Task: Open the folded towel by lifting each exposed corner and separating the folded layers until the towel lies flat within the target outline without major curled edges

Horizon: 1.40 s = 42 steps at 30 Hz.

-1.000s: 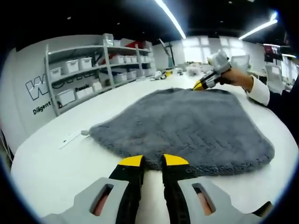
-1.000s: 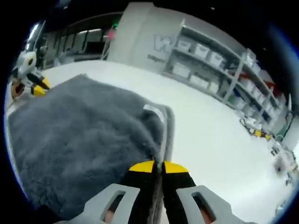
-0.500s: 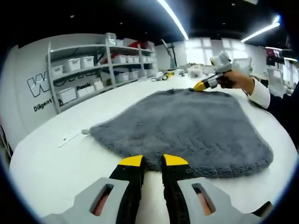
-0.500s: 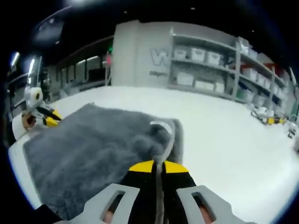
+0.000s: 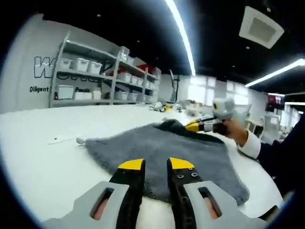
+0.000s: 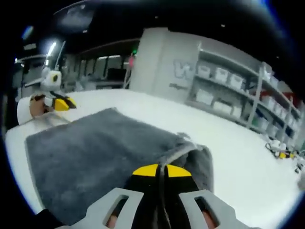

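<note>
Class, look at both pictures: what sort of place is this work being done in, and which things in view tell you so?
Probably a workshop or lab storeroom, not a home. Metal shelves hold rows of labelled white bins, long strip lights run across a dark ceiling, and the grey towel lies on a wide white table.

Your left gripper (image 5: 156, 164) is level and low, its yellow-tipped jaws parted with a clear gap between them. Your right gripper (image 6: 160, 170) has its jaws pressed together, apparently pinching a fold. In the left gripper view your right hand (image 5: 232, 129) shows, wrist in a white cuff.
</note>
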### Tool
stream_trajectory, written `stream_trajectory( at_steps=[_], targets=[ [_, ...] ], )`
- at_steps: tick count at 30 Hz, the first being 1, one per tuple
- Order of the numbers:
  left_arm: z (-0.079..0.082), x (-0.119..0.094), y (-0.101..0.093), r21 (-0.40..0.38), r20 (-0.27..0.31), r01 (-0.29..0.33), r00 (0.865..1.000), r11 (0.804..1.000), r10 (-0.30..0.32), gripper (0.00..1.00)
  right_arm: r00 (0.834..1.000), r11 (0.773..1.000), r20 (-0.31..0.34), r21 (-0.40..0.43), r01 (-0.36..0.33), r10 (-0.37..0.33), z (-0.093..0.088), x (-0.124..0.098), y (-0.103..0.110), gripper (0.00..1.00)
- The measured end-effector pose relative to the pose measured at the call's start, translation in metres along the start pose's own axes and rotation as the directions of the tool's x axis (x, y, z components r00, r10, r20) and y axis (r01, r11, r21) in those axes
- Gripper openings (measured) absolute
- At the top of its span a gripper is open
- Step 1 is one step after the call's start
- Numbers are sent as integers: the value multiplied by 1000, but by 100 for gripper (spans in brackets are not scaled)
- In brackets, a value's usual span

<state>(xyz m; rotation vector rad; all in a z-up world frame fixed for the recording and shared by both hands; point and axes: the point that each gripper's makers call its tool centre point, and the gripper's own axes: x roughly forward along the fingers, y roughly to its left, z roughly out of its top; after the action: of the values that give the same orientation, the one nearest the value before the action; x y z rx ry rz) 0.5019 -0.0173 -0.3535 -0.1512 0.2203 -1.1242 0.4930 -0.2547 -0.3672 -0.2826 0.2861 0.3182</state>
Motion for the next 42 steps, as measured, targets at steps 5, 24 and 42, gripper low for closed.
stream_trajectory(
  at_steps=[5,24,42],
  targets=[
    [6,-2,-2,-27,26,21,999,999,-21,25,1000,1000,22,-8,16,-16,8,0,9,0],
    [26,2,-17,-137,146,103,986,985,-82,42,995,961,76,-267,79,-61,33,5,63,0],
    [12,10,-23,-173,96,105,991,979,-89,35,996,878,75,-474,70,-39,36,17,91,0]
  ],
)
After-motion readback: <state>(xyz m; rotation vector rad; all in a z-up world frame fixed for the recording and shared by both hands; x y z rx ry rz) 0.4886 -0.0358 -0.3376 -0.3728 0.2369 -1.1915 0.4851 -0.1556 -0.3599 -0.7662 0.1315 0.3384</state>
